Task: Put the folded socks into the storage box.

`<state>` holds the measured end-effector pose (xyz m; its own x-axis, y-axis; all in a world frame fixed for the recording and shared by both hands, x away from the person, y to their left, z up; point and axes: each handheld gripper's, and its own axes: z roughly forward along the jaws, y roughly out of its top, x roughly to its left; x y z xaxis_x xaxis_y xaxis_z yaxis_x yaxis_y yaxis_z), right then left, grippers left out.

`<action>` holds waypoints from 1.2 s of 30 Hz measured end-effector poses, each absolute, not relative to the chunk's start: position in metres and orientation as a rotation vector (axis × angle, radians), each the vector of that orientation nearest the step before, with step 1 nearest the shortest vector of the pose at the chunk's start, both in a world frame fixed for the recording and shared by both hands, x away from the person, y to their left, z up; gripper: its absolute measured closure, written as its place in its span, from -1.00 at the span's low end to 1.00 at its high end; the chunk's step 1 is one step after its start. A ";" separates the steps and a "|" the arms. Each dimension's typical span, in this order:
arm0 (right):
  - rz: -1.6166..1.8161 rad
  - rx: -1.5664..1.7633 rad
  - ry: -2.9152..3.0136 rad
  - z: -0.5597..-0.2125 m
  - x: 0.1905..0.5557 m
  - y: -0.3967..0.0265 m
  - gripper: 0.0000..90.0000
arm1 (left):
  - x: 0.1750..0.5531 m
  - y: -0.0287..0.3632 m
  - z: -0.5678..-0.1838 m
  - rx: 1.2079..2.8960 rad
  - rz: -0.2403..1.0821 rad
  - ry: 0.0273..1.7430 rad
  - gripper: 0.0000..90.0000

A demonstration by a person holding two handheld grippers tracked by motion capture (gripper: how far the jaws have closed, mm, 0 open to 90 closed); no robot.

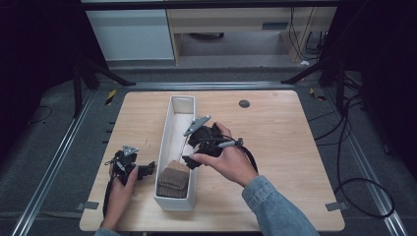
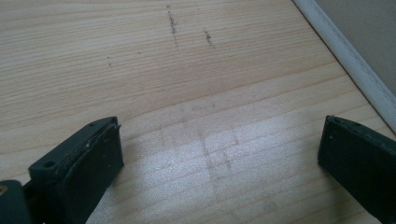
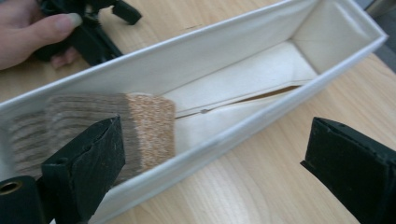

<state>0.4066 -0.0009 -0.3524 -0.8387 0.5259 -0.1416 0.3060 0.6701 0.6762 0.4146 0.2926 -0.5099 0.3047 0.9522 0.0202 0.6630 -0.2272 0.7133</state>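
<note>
A folded brown cloth (image 1: 174, 178) lies in the near end of the white bin (image 1: 180, 104), whose long axis runs away from the person. Right gripper (image 1: 188, 158) fingers are released above it; left gripper (image 1: 150, 168) fingers are spread over the table (image 1: 275, 142).

Right gripper (image 3: 212, 154) with black jaws spread wide, nothing between the pads, long white fabric bin (image 3: 224, 51) crossing the wooden table (image 3: 261, 186), folded brown ribbed cloth (image 3: 112, 126) lying inside its near end, left hand (image 3: 28, 28) gripping the left gripper (image 3: 88, 32) beyond the bin.
</note>
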 end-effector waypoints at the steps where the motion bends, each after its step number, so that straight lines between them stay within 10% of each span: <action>1: 0.948 0.660 2.555 -0.352 0.408 -0.004 -0.88 | 0.415 0.293 -0.510 1.977 0.623 1.430 -1.00; 36: 0.925 1.077 2.225 -0.390 0.419 -0.148 -0.75 | 0.414 0.292 -0.510 1.979 0.622 1.430 -1.00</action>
